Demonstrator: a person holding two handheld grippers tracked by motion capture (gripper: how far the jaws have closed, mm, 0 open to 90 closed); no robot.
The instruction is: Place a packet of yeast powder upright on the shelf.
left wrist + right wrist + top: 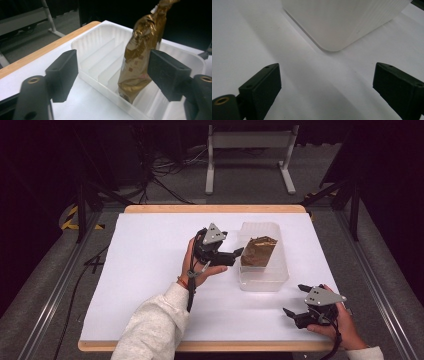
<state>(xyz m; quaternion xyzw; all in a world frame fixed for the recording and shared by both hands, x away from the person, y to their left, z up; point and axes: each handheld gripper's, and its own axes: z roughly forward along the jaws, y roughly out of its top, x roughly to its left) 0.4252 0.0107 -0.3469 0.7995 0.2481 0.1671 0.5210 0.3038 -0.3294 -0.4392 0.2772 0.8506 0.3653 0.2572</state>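
While its black jaws stand apart and clear of any load, the left tool (240,254) sits at centre frame in the high view, aimed rightward at a crumpled gold foil packet (258,251). Seen in the left gripper view, that packet (140,57) is glossy and creased, twisted narrow at its top, and it stands nearly upright with its long axis rising toward the upper right of the frame. Its lower end rests inside a translucent white plastic tray (265,282), a rounded rectangle with ribbed walls and a stepped floor, set right of centre on the worktop (145,270). One blocky matte jaw overlaps the packet at right of the left gripper view; no pad presses on it. The worktop is covered in a smooth white sheet, with a pale wooden edge showing along its far side. At lower right of the high view, the right tool (292,302) hovers low near the front edge, released, its jaws spread wide over bare white surface and pointing toward the tray's rounded corner (334,37).
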